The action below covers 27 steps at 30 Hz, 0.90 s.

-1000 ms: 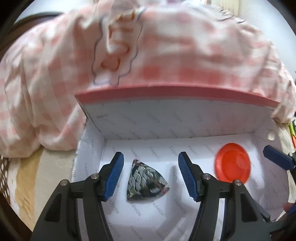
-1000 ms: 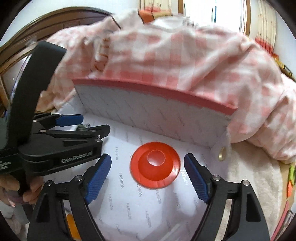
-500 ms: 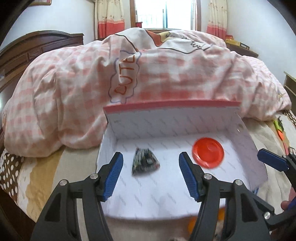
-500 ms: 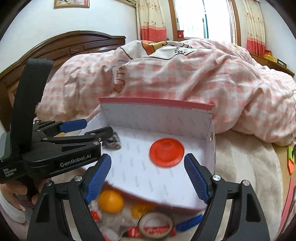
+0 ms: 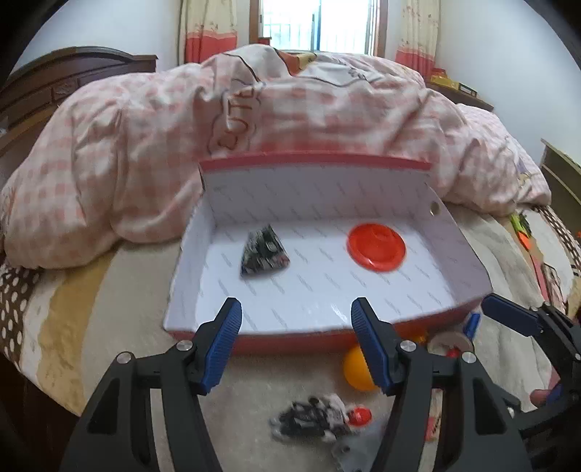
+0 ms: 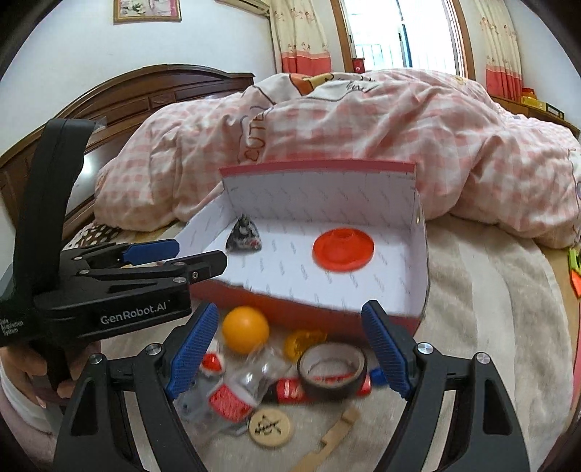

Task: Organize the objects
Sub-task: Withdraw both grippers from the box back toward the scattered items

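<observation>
**Both grippers empty above a scatter of small things, red box behind**

Nearest the right gripper (image 6: 290, 348), whose blue-padded jaws stand wide and released with nothing between the pads, a jumble lies on the beige striped bedspread (image 6: 490, 308): a pale wooden strip (image 6: 326, 443), a round wooden disc with black marks (image 6: 270, 424), a clear plastic piece with a red ribbed part (image 6: 232, 395), a roll of black tape (image 6: 332, 368) and a smooth orange ball (image 6: 246, 329). A small translucent yellow disc (image 6: 303, 341) lies just beside the tape.

The left gripper (image 5: 294, 345) is likewise spread and holds nothing; a blurred black-and-white toy (image 5: 312, 421) lies below it. A person's hand (image 6: 32, 370) grips its handle.

Just behind the clutter stands the shallow red cardboard box with white printed lining (image 6: 297, 312). Inside, well apart, rest a dark patterned triangular pouch (image 5: 263, 252) on the left and a round orange-red plastic lid (image 5: 376, 247) on the right.

Beyond the box lies a heaped pink checked quilt (image 5: 145, 163), then a dark wooden headboard (image 6: 152, 94) and a curtained window (image 5: 316, 25).
</observation>
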Each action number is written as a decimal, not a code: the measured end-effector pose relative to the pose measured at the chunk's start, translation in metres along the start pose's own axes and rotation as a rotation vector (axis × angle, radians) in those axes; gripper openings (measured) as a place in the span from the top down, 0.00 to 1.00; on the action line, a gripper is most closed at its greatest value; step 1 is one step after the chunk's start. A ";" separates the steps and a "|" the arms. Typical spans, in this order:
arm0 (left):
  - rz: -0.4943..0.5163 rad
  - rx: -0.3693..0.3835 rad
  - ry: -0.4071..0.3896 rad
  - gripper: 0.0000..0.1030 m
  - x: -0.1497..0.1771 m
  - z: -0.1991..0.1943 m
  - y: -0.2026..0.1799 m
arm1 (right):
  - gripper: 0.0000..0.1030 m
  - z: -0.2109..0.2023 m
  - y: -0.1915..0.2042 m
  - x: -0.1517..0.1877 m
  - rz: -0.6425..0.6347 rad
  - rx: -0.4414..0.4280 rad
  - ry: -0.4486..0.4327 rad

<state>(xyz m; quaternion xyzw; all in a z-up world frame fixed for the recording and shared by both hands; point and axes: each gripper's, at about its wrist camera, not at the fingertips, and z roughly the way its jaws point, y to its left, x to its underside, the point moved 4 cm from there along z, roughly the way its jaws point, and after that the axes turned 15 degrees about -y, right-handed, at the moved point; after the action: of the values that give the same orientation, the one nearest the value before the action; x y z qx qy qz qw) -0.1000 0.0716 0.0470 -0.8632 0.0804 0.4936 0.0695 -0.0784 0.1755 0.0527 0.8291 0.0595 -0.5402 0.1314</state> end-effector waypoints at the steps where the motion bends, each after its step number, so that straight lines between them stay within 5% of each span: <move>1: 0.002 0.005 0.004 0.39 0.003 -0.001 -0.001 | 0.20 -0.002 0.000 0.003 -0.002 -0.002 0.004; 27: 0.061 0.052 0.020 0.39 0.047 -0.034 0.015 | 0.20 -0.032 0.000 0.043 -0.040 0.022 0.073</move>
<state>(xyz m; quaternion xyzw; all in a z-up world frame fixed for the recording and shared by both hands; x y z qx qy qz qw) -0.0511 0.0471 0.0230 -0.8630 0.1202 0.4848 0.0762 -0.0328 0.1829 0.0257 0.8481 0.0750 -0.5130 0.1092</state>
